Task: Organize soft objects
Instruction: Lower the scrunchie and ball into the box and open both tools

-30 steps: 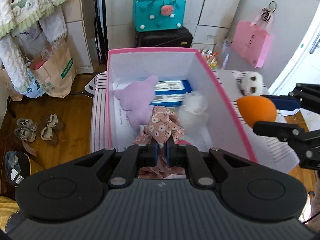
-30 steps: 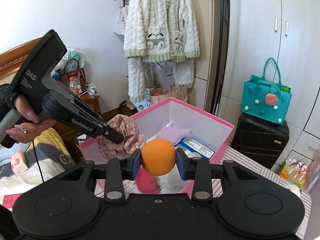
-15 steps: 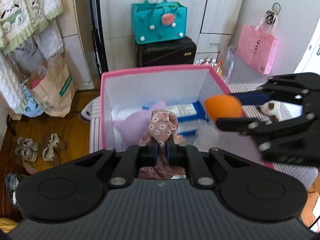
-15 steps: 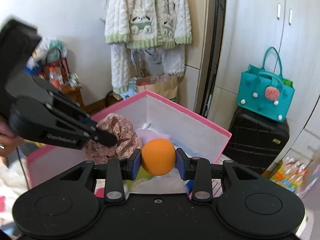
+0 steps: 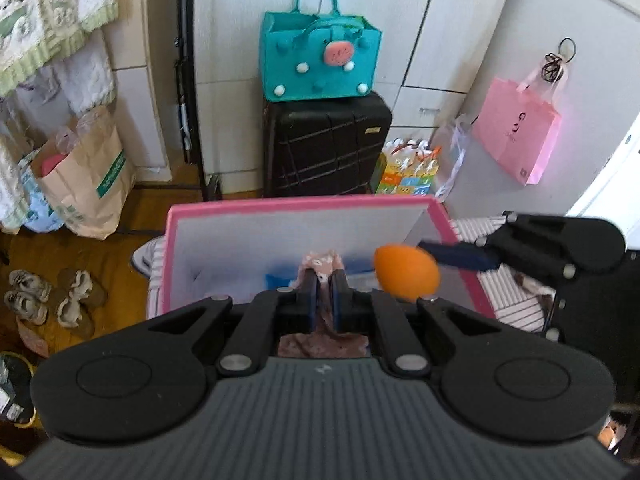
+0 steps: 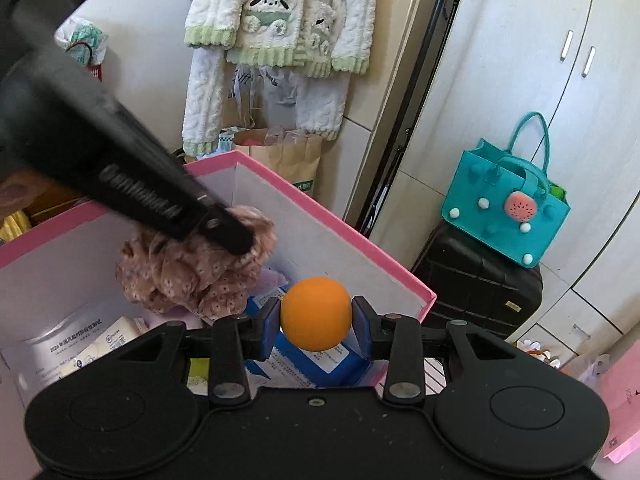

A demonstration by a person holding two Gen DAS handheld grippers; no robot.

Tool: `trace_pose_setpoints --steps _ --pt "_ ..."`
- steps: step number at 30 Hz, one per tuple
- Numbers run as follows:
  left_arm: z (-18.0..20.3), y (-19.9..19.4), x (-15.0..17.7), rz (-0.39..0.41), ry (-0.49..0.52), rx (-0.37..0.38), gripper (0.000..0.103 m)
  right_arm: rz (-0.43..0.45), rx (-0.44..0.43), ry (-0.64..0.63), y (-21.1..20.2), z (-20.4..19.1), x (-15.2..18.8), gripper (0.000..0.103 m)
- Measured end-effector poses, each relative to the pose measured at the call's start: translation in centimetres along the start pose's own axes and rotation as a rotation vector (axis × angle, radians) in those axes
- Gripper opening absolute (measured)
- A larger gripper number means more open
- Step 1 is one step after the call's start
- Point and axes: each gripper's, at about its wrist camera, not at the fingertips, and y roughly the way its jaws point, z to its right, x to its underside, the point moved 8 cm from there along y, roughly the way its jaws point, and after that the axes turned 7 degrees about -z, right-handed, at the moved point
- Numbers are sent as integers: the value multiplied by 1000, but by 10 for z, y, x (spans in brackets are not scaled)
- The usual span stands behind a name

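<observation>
Fingers point(image 5: 310, 292) of the left gripper point(image 5: 323, 292) were pinched together on a floral pink cloth point(image 6: 192, 276), which hung bunched below their tips over the pink-rimmed box point(image 6: 332, 220). Those of the right gripper point(image 6: 316, 322) were clamped on an orange sponge ball point(image 6: 316, 313) — one blue pad against each side of it — and held it above the box's open top, close to the corner nearest the black suitcase point(image 5: 326, 144).

Seen from the left wrist, the ball point(image 5: 406, 272) sat just inside the box's right wall point(image 5: 460, 256), right beside the cloth point(image 5: 320, 264); whether the two touched was not clear. Inside the box lay a blue-and-white packet point(image 6: 320, 364) under the ball, white printed packets point(image 6: 76, 354) toward the near-left part, and something pale purple point(image 6: 272, 280) partly hidden behind the cloth.

Beyond the box stood the suitcase with a teal felt bag point(image 5: 320, 60) on top of it. A brown paper bag point(image 5: 86, 176) sat on the wooden floor to the box's left — below a hanging fluffy white-and-green garment point(image 6: 276, 20).
</observation>
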Motion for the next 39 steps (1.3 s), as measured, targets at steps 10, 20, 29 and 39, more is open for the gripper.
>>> trace_pose_setpoints --steps 10,20,29,39 --pt "10 6 -14 16 -22 29 6 35 -19 24 -8 3 4 52" --pt "4 -28 14 -32 -8 -21 7 60 -136 113 -48 1 10 52" --pt "29 -85 42 -38 38 -13 9 31 -217 172 -101 -16 28 54" --pt "64 -137 80 4 139 -7 22 80 -196 160 -169 -34 47 60"
